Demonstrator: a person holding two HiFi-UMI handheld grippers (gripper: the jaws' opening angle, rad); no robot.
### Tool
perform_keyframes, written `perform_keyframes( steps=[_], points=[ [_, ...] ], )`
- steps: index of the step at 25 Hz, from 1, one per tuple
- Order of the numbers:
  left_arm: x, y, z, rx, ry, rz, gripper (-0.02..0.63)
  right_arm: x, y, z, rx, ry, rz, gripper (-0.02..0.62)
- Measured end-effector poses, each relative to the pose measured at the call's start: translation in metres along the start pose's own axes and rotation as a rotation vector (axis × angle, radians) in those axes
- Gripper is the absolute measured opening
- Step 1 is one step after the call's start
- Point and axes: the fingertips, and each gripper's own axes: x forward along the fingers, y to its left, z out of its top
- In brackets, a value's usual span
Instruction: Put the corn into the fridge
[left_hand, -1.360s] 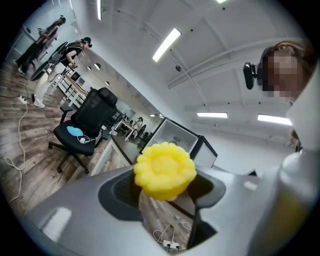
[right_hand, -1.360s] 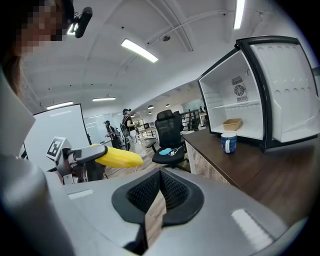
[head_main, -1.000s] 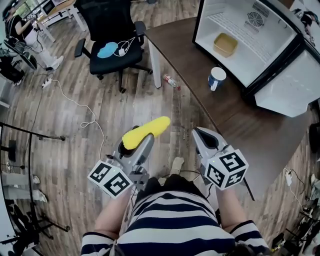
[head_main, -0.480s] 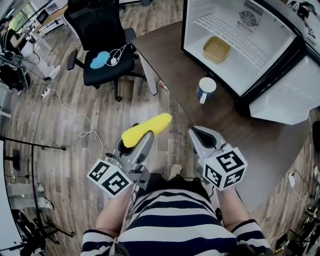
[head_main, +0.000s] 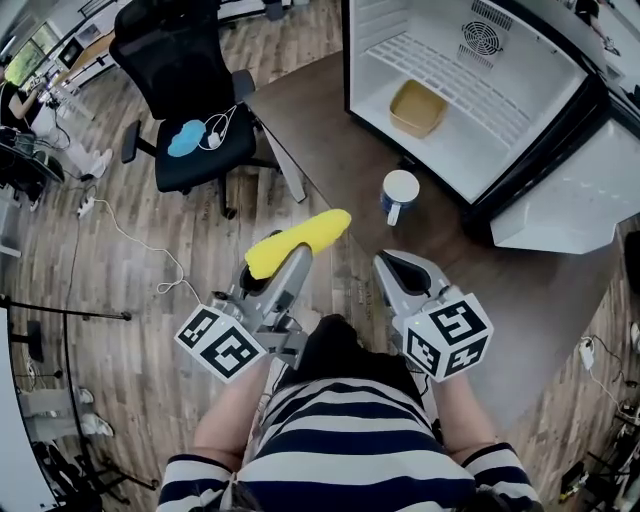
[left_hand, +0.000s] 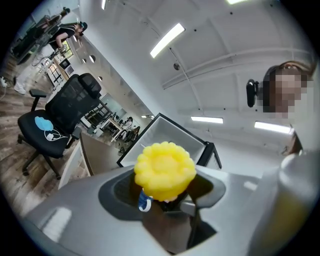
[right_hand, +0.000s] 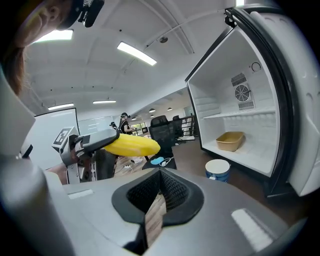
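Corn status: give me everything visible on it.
The corn is a bright yellow cob, plastic-looking, with rounded kernels showing on its end face. The left gripper's fingers clamp it near one end; it lies roughly level, free end pointing toward the open fridge. It hangs in the air above the wooden floor beside the table edge, touching nothing else.

The right gripper (right_hand: 160, 173), fingers (right_hand: 182, 192) together and empty, faces the corn (right_hand: 132, 145) and open fridge (right_hand: 220, 85).

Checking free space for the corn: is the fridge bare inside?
No, the head view shows a shallow tan tray sitting inside the open fridge.
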Motion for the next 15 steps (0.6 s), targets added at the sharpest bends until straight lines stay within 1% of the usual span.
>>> perform_keyframes(
  steps=[4, 8, 13, 15],
  points=[
    [0.028, 0.006, 0.014, 0.013, 0.004, -0.048, 0.0, 0.01, -0.013, 0.009, 0.007, -0.006, -0.033, -0.009],
    [0.061, 0.013, 0.031, 0.027, 0.02, -0.105, 0.0, 0.023, -0.033, 0.025, 0.021, -0.021, -0.096, -0.009],
    [0.1, 0.019, 0.051, 0.077, 0.054, -0.194, 0.0, 0.046, -0.056, 0.047, 0.045, -0.042, -0.174, -0.009],
    [0.115, 0.024, 0.058, 0.084, 0.068, -0.226, 0.0, 0.056, -0.065, 0.057, 0.05, -0.051, -0.206, -0.009]
  ],
)
